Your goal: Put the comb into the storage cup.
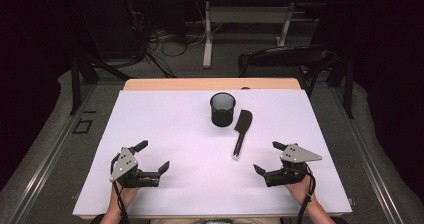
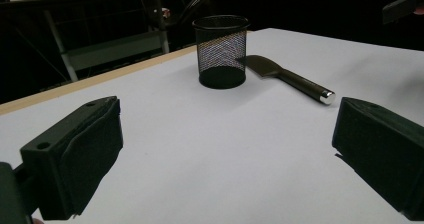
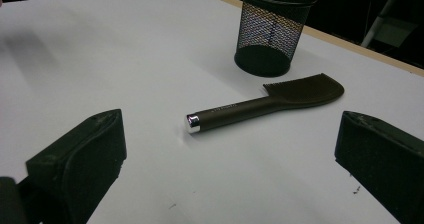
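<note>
A black mesh cup (image 1: 222, 109) (image 2: 221, 51) (image 3: 272, 29) stands upright near the middle of the white table top (image 1: 165, 124). Just to its right lies a dark spatula (image 1: 241, 131) (image 2: 287, 76) (image 3: 270, 104), blade toward the far side, its silver-capped handle end pointing at the near edge. My left gripper (image 1: 154, 156) (image 2: 225, 154) rests at the near left with its jaws wide apart and nothing between them. At the near right my right gripper (image 1: 269, 158) (image 3: 225, 159) also stands open and empty, a short way right of the spatula's handle.
Beyond the table's far wooden edge (image 1: 210, 83) a dark chair (image 1: 280, 59) stands at the right and a desk frame (image 1: 245, 19) farther back, with cables on the floor. Grey floor borders the table on both sides.
</note>
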`<state>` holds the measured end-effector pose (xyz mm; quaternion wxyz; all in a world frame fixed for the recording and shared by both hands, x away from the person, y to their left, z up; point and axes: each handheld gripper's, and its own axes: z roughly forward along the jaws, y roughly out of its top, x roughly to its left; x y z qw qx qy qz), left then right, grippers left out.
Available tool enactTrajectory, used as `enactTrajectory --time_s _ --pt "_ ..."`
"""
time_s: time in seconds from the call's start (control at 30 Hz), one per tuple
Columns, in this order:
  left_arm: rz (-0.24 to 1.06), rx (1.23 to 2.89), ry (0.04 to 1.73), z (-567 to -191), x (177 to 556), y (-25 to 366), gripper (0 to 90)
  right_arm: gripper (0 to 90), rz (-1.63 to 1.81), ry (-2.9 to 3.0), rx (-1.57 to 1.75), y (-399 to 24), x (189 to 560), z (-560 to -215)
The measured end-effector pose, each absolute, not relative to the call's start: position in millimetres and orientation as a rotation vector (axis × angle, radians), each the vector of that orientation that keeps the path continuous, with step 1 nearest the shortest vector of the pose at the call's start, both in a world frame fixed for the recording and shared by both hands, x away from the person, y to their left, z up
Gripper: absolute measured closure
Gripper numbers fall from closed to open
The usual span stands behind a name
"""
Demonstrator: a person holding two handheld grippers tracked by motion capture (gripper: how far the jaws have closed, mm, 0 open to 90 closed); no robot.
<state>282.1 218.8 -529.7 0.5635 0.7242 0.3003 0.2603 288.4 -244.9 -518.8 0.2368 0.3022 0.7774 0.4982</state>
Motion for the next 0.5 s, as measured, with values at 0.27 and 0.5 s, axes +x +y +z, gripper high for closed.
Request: enactTrajectory --time_s 0.27,0.5 --pt "0.610 1.718 0.705 -530 283 217 0.0 0.0 1.372 2.170 0.825 -233 300 -517" --pt "0.610 1.720 0.702 -530 283 217 0.0 0.0 1.361 2.197 0.814 -225 308 -516"
